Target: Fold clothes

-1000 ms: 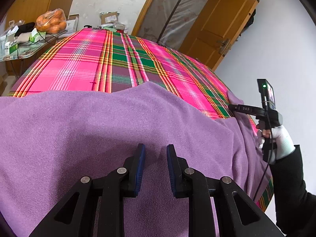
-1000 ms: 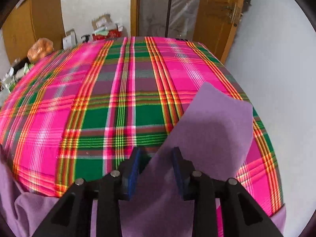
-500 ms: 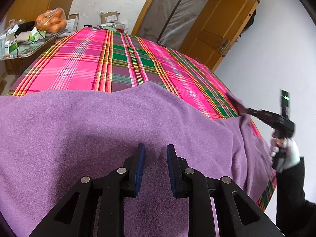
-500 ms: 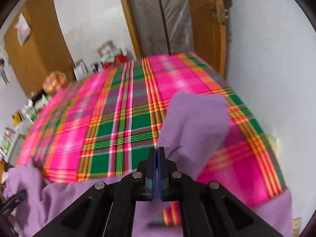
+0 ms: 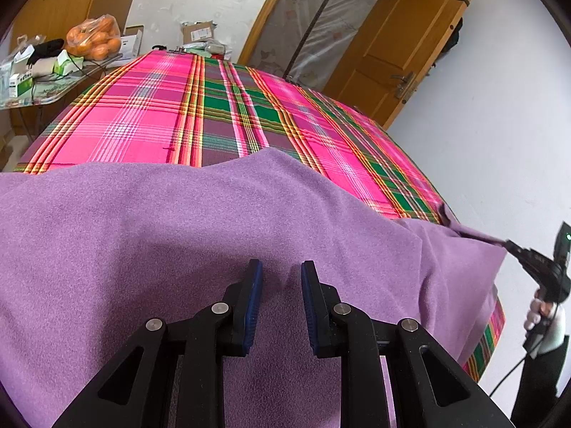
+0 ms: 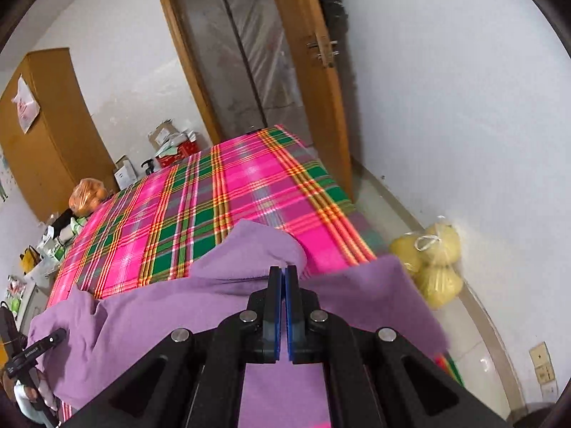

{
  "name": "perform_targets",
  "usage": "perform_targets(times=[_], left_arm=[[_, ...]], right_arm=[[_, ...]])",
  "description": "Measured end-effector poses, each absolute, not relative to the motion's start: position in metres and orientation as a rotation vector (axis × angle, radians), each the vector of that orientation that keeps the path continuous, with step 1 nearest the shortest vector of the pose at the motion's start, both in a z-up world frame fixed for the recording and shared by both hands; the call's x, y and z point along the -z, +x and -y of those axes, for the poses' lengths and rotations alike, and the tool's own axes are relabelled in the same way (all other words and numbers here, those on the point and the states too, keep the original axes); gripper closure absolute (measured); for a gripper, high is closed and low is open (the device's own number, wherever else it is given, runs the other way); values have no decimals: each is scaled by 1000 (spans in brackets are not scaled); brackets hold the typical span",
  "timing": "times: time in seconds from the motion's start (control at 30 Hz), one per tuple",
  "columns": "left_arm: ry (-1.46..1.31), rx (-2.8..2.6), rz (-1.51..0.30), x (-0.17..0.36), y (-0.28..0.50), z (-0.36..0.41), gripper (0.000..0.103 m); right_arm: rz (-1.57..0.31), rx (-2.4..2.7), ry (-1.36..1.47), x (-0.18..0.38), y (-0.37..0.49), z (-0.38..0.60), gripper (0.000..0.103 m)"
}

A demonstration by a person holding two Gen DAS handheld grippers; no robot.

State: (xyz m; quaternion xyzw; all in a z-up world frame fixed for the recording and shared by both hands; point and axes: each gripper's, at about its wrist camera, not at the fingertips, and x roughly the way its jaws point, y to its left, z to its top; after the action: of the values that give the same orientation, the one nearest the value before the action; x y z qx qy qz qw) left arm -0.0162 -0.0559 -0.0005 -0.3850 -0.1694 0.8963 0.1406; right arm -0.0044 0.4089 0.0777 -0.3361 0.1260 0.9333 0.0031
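The purple fleece garment [image 5: 178, 235] lies across the near end of the plaid bedspread [image 5: 221, 114], beneath both claws. The right gripper [image 6: 284, 278] is pressed together, pinching a fold of its edge. The left gripper [image 5: 280, 278] is spread partway above the cloth, apparently holding nothing; a bag of oranges [image 5: 94, 37] sits far ahead to its left.

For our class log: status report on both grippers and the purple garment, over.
Right gripper shut on purple garment, edge lifted off plaid bed cover. Left gripper open, over the cloth. Nothing in the way.
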Motion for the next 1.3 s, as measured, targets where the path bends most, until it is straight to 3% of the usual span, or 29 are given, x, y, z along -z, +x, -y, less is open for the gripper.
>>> perform_targets(times=[0.3, 0.33, 0.4, 0.5, 0.63, 0.87, 1.13, 1.23, 1.3], left_arm=[[-1109, -2606, 471, 0, -14, 54, 80], [-1109, -2608, 467, 0, -14, 54, 80], [-1111, -2610, 463, 0, -14, 53, 80], [-1111, -2611, 460, 0, -14, 53, 80], [-1112, -2611, 461, 0, -14, 53, 80], [-1111, -2604, 473, 0, -15, 53, 80], [-1110, -2599, 482, 1, -15, 54, 80], [-1109, -2599, 483, 1, -16, 54, 80], [-1109, -2599, 483, 1, -16, 54, 80]], right_arm=[[-237, -2823, -1212, -53, 17, -415, 97], [-219, -2842, -1184, -57, 18, -413, 94], [-106, -2913, -1119, -69, 17, -400, 75], [101, -2992, -1126, -71, 10, -371, 68], [315, -3013, -1218, -56, -18, -337, 68], [439, -2976, -1388, -22, -59, -317, 67], [239, -2978, -1431, -22, -83, -333, 67], [233, -2982, -1435, -21, -87, -332, 95], [223, -2981, -1407, -24, -88, -331, 98]])
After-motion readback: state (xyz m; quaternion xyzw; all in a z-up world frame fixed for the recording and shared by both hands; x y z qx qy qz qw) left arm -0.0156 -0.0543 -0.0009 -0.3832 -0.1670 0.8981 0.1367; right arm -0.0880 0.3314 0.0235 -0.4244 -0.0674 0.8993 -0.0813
